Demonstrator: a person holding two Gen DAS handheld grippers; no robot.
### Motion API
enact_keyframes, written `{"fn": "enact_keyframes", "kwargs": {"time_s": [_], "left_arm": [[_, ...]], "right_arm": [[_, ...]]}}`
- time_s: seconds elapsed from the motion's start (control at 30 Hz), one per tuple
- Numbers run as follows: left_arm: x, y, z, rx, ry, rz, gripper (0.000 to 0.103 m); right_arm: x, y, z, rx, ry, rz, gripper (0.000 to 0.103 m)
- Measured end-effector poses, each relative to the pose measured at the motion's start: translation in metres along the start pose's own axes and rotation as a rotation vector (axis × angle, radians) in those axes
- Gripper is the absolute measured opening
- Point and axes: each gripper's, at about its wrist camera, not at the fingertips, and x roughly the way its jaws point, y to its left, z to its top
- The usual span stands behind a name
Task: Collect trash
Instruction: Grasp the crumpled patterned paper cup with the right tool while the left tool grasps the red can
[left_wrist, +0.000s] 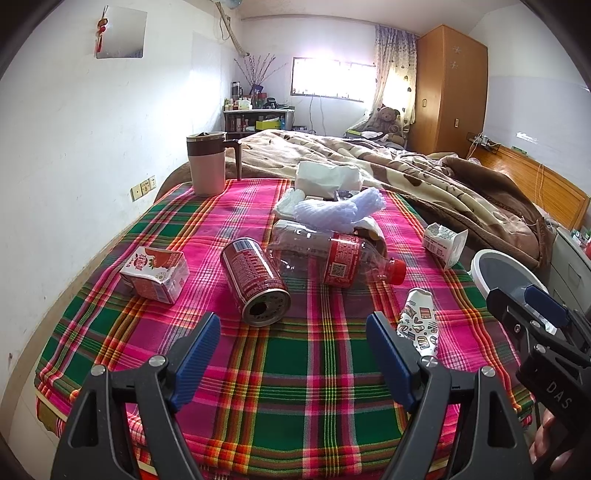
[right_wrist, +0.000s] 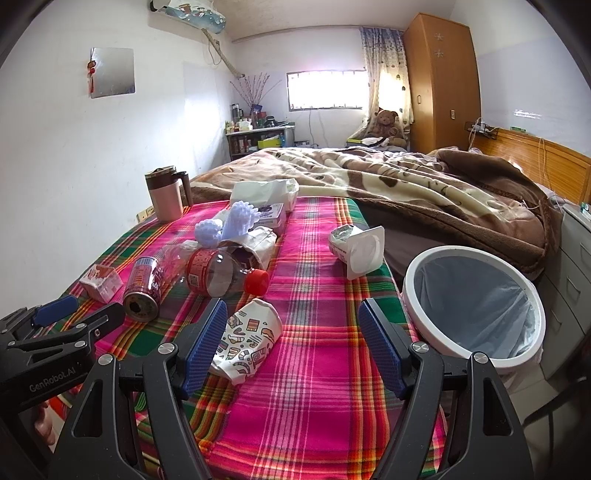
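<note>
Trash lies on a plaid tablecloth (left_wrist: 295, 369). A red can (left_wrist: 255, 280) (right_wrist: 146, 288) lies on its side just beyond my open, empty left gripper (left_wrist: 293, 332). A clear bottle with a red cap (left_wrist: 332, 258) (right_wrist: 218, 271), a red-and-white carton (left_wrist: 157, 271) (right_wrist: 101, 282), a yogurt cup (left_wrist: 445, 243) (right_wrist: 356, 249), foam net (left_wrist: 340, 212) (right_wrist: 229, 221) and tissue paper (left_wrist: 325, 177) lie further off. A crushed patterned paper cup (right_wrist: 247, 339) (left_wrist: 419, 325) lies just beyond my open, empty right gripper (right_wrist: 293, 328), by its left finger.
A white-rimmed bin with a bag liner (right_wrist: 476, 302) (left_wrist: 506, 273) stands off the table's right edge. A pink and brown mug (left_wrist: 207, 164) (right_wrist: 166, 195) stands at the far left corner. A bed with a brown blanket (right_wrist: 406, 184) lies behind the table.
</note>
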Motion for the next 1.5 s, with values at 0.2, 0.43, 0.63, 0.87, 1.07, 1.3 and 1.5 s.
{"fn": "enact_keyframes", "kwargs": {"time_s": [0.2,0.43,0.63,0.87,1.07,1.3,1.5], "left_arm": [[0.01,0.005,0.002,-0.009,0.015,0.007,0.083],[0.034,0.026,0.012,-0.041,0.063,0.011,0.083],[0.051,0.045,0.019,-0.082,0.113,-0.028,0.083],[0.085,0.056,0.027,-0.15,0.211,-0.067,0.083],[0.103,0.055,0.027,-0.171,0.253,-0.103,0.082],[0.125,0.055,0.029,-0.182,0.305,-0.104,0.082],[0.131,0.052,0.032,-0.17,0.305,-0.1,0.082]], "right_arm": [[0.009,0.003,-0.001,-0.002,0.014,0.0,0.075],[0.028,0.006,-0.004,0.037,0.077,0.062,0.075],[0.047,0.011,-0.007,0.075,0.148,0.111,0.075],[0.072,0.023,-0.011,0.103,0.252,0.149,0.08],[0.084,0.024,-0.018,0.106,0.314,0.135,0.08],[0.084,0.02,-0.016,0.079,0.307,0.101,0.08],[0.078,0.012,-0.015,0.07,0.284,0.1,0.068]]}}
